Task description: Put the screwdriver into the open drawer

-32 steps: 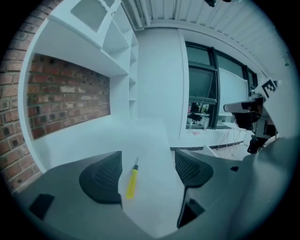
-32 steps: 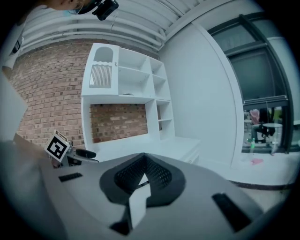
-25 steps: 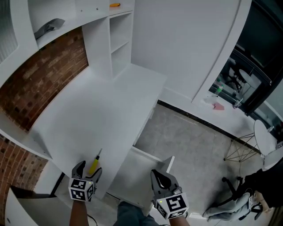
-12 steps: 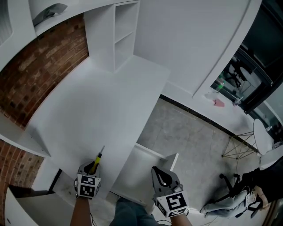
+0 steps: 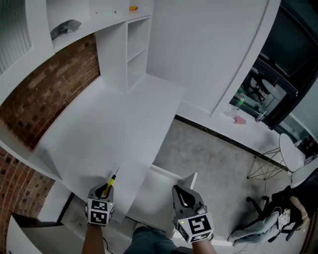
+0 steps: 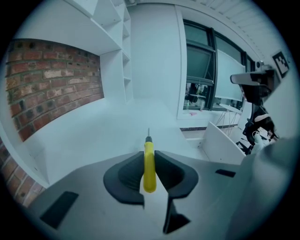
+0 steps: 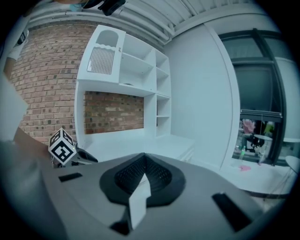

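Note:
A yellow-handled screwdriver lies lengthwise between the pads of my left gripper at the near edge of the white desk. Its metal tip points away across the desk. The left jaws have just been closing and now press on the handle. The open white drawer juts out below the desk edge, to the right of the left gripper. My right gripper hangs over the drawer's near end, shut with nothing in it.
White shelving stands at the desk's far end against a brick wall. A small orange thing lies on a top shelf. Grey floor lies right of the drawer, with a chair beyond.
The left jaws stood wide around the screwdriver on the desk and have shut on its handle. The right gripper has shifted only slightly.

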The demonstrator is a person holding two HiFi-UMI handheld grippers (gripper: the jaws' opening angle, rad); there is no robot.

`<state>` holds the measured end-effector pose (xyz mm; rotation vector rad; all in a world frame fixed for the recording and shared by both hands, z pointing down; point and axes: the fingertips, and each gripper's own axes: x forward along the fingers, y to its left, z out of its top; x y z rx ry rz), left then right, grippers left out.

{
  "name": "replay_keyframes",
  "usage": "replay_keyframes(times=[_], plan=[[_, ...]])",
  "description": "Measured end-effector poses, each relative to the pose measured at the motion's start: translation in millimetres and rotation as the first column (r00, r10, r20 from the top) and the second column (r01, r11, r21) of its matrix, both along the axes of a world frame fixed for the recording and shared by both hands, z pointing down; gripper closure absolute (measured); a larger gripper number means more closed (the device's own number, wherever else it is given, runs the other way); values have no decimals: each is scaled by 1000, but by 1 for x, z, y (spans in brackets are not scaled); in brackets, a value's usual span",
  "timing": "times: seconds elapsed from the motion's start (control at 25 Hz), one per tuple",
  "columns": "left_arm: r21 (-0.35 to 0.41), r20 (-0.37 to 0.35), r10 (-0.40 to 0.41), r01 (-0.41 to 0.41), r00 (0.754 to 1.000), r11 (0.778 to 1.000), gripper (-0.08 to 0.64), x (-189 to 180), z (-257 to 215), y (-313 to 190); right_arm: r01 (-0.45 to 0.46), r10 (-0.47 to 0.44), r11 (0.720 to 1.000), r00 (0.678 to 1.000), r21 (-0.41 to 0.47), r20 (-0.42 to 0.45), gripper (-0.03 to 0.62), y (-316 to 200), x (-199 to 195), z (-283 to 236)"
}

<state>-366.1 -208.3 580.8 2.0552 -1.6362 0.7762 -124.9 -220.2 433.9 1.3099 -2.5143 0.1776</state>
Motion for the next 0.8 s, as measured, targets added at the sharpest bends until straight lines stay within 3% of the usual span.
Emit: replay_keyframes(times=[0.44,0.8], plan=[[161,-52,20,-11,998,987,482,20,-59,-5,-92,90,992,995,86,34,581,15,32,-29],[184,-91,40,-23,995,983,482,83,-71,-11,-130,127,990,991,61,44,581,20,97,-26]])
